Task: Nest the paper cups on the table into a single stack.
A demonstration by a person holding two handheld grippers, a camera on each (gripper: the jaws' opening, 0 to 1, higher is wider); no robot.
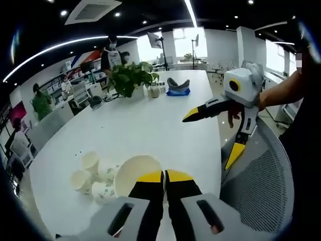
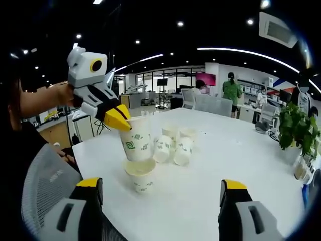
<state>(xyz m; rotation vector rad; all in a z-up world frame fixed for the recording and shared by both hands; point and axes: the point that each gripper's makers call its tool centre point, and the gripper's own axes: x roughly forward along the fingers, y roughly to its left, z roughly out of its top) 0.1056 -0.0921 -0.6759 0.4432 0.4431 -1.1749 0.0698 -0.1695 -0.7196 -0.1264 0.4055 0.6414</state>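
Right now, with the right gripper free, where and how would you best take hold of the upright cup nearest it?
Probably by the rim. The near cup stands upright, mouth open, apart from the cluster of cups behind, so the open right gripper could come from above, one jaw inside and one outside, as the left gripper holds the lifted cup.

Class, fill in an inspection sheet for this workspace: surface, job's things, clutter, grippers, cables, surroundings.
Surface: white table, mostly bare.
Job's things: raised paper cup above another cup; loose cups beyond.
Clutter: potted plant and blue item at the far end.
Grippers: left hand-held gripper shut on the raised cup's rim; right hand-held gripper open.
Cables: nothing seen.
Surroundings: open office, people standing, mesh chair.
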